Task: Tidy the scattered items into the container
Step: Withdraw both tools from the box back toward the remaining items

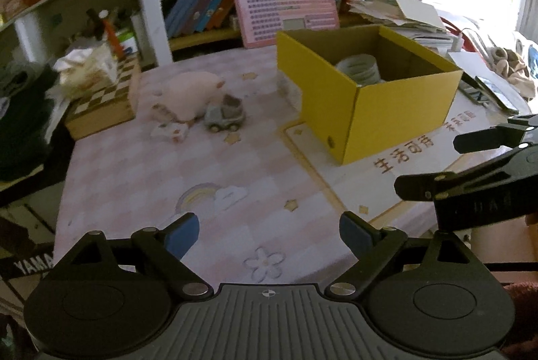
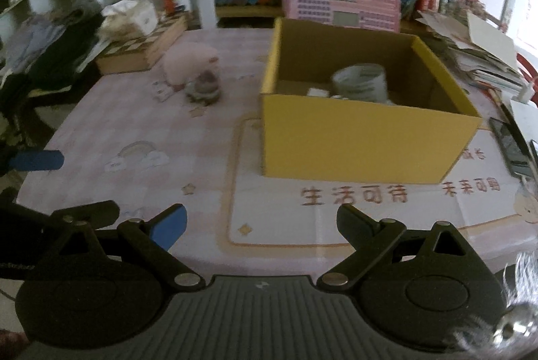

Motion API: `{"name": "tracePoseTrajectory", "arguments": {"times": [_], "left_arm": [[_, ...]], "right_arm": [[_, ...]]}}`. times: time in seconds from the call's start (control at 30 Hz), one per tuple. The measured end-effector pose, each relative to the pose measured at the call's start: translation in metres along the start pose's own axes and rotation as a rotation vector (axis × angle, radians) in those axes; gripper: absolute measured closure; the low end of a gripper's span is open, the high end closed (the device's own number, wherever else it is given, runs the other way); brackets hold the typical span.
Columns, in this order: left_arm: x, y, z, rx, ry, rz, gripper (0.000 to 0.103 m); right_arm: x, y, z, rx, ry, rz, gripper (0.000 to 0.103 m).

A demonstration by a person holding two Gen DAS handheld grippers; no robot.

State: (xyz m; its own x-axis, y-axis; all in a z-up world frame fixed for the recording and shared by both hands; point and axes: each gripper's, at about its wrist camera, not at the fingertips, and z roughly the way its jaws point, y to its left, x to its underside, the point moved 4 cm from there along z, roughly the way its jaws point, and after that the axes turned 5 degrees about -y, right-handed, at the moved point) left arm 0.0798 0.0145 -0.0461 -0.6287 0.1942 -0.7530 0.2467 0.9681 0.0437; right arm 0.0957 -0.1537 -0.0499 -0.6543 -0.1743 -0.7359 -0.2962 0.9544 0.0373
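Left gripper (image 1: 269,234): jaws spread wide, nothing between the blue pads (image 1: 181,234). Right gripper (image 2: 260,225): also wide apart, empty. Both hang over the near edge of the table (image 1: 134,178), angled down at the pink checked mat (image 2: 134,131). In the left wrist view the right gripper (image 1: 470,165) shows just to the right, its 2 fingers pointing across toward the left.

Ahead of the left gripper the mat is bare up to the scattered items: a small grey toy truck (image 1: 224,117), a pink plush toy (image 1: 193,94) touching it from behind, and a small white toy (image 1: 169,131) just left of the truck. All 3 are well apart from both grippers, on the far left part of the mat.

Ahead-right of the left gripper, straight ahead of the right one: the yellow cardboard box (image 2: 363,138), open top, standing on the mat's printed white panel. Inside it is a roll of tape (image 2: 361,81) and a small white piece (image 2: 317,91); detail is blurred.

Clutter around: a checkered board box (image 1: 107,104) with a tissue pack (image 1: 84,67) on top, far left; a pink chart board (image 1: 285,7) leaning on the bookshelf (image 1: 208,0) behind the box; a paper stack (image 2: 484,57) right of the box; a phone (image 2: 511,145) at the right edge.

Nothing stands between the grippers and the toys; the box's near wall blocks the path from the right gripper to its contents.
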Motion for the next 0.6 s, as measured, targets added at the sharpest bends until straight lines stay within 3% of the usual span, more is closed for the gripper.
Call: {"name": "tracePoseTrajectory", "arguments": {"times": [0.6], "left_arm": [[0.030, 0.064, -0.034, -0.099, -0.011, -0.084, 0.010]], "right_arm": [[-0.005, 0.076, 0.006, -0.078, -0.009, -0.085, 0.006]]}}
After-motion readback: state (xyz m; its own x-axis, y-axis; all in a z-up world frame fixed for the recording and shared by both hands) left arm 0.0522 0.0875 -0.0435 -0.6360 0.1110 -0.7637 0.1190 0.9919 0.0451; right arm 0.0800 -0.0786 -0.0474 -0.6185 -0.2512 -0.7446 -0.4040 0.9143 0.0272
